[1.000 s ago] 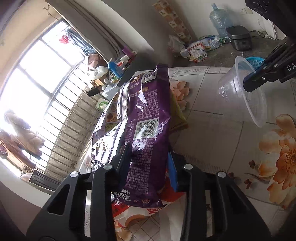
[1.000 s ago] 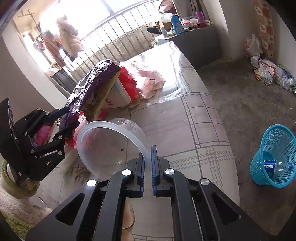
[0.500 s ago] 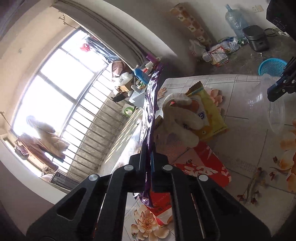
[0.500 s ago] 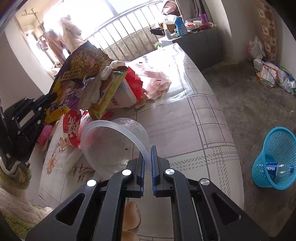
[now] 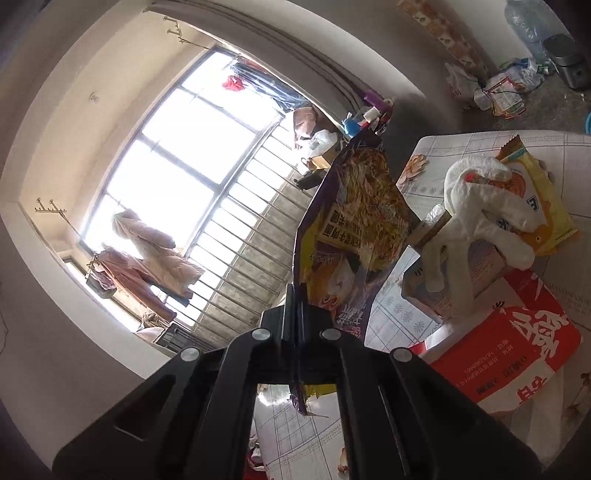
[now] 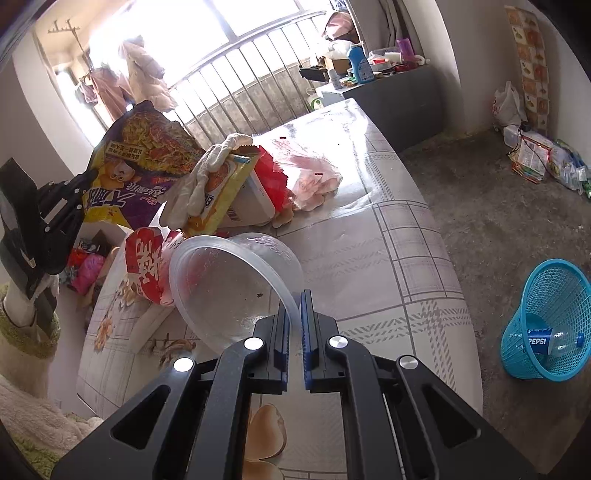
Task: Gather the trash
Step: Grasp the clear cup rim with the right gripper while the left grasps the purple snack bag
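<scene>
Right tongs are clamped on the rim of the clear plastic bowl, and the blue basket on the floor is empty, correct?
Not quite. The right tongs do clamp the clear plastic bowl by its rim, but the blue basket on the floor is not empty: the right wrist view shows a Pepsi bottle lying inside it.

- Clothes (image 6: 146, 79) seen hung by barred window (image 5: 192, 192).
- Blue bottle (image 6: 359, 64) among misc. items on dark cabinet (image 6: 402, 99).
- Poss. water jug (image 5: 526, 22) seen in corner.

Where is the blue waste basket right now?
In the right wrist view, the blue waste basket stands on the grey floor at the far right, beside the table's edge, tilted, with a Pepsi bottle inside.
</scene>
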The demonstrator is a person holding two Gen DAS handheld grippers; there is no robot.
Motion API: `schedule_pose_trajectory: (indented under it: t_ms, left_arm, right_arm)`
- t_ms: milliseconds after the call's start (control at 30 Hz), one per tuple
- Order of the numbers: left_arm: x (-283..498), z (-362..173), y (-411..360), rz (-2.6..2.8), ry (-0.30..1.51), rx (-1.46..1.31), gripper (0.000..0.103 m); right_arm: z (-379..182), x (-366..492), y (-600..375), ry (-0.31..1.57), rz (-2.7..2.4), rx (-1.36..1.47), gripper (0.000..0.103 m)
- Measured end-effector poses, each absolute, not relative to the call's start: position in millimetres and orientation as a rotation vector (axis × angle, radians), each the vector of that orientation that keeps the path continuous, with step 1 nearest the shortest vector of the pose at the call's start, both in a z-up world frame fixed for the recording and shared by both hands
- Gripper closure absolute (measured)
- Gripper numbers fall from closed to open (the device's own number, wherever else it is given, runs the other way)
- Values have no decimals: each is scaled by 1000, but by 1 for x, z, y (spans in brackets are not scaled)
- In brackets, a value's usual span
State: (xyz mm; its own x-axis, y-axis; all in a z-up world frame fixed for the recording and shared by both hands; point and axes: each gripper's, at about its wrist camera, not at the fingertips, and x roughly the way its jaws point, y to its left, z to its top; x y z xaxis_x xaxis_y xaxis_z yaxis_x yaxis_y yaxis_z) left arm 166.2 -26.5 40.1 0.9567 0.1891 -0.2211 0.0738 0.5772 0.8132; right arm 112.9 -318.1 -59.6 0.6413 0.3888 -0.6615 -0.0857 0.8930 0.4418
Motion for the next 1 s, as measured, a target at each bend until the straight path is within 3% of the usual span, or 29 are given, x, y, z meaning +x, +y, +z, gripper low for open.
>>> schedule_pose_trajectory:
  t_ms: [267, 567, 1000]
  left_arm:
    - [181, 68, -11, 185, 239, 875, 103]
    - [180, 125, 1, 62, 252, 559, 103]
    - [160, 164, -90, -338, 236, 348, 103]
  right_arm:
    - [-59, 113, -324, 821, 256, 404, 97]
    - [-46, 103, -340, 757, 222, 434, 97]
    - [-27, 78, -388, 632, 131, 502, 97]
